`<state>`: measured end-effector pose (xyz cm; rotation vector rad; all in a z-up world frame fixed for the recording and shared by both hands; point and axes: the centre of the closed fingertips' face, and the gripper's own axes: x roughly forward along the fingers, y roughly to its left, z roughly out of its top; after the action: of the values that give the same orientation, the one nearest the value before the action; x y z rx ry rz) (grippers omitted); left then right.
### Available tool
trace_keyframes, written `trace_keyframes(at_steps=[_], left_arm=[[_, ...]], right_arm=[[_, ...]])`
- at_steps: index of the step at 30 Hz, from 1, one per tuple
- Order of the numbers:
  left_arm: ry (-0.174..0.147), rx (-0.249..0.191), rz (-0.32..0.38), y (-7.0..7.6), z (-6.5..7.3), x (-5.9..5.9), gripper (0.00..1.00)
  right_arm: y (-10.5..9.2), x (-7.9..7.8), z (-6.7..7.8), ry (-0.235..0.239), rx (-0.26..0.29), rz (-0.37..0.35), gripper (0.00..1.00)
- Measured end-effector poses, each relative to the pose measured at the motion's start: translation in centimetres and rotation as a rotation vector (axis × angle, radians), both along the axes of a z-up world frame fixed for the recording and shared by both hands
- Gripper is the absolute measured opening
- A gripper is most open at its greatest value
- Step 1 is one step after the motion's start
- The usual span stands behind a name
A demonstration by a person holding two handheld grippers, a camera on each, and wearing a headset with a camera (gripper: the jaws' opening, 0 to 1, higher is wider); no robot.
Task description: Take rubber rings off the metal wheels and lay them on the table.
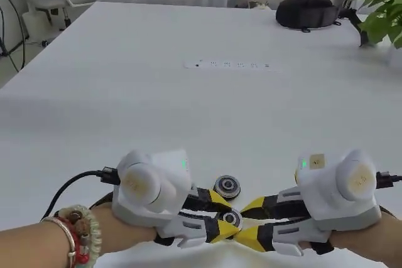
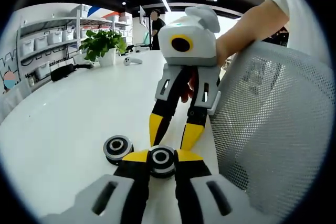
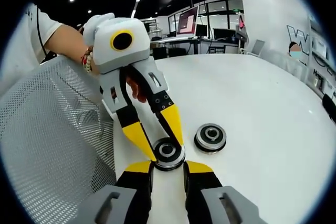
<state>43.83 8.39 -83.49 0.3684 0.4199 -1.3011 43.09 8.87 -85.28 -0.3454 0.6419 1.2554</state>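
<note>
A metal wheel with a dark rubber ring [image 1: 230, 219] sits at the near table edge, between the tips of both grippers. My left gripper [image 1: 225, 216] comes in from the left and is shut on it; in its own view the yellow tips flank the wheel [image 2: 161, 160]. Facing it, my right gripper [image 1: 244, 221] closes on the same wheel [image 3: 168, 153] from the other side. A second wheel [image 1: 227, 186] lies flat on the table just beyond them, apart from both grippers; it is also seen as the wheel [image 2: 117, 147] and the wheel [image 3: 210, 137].
The white table [image 1: 201, 117] stretches far ahead, with a white power strip [image 1: 229, 64] mid-table, a black bag [image 1: 308, 12] and a green plant [image 1: 380, 10] at the far right. A mesh chair back [image 2: 273, 124] stands close behind the near edge.
</note>
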Motion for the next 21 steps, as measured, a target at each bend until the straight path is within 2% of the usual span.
trace_keyframes(at_steps=[3,11,12,15,21], left_arm=[[-0.002,0.002,0.007,0.16,0.01,0.28,0.09],[-0.015,-0.008,-0.009,0.14,-0.09,0.15,0.08],[-0.016,-0.009,-0.007,0.14,-0.10,0.16,0.08],[-0.019,-0.010,-0.002,0.10,-0.06,0.16,0.08],[-0.021,-0.015,0.002,0.11,-0.05,0.19,0.08]], right_arm=[[-0.02,0.01,-0.02,-0.005,-0.004,0.003,0.20],[-0.15,0.09,-0.13,-0.035,-0.029,0.024,0.17],[-0.36,0.14,-0.27,-0.041,-0.046,0.031,0.16],[-0.40,0.20,-0.23,-0.039,-0.043,0.026,0.13],[-0.80,0.41,-0.31,-0.071,-0.080,0.040,0.05]])
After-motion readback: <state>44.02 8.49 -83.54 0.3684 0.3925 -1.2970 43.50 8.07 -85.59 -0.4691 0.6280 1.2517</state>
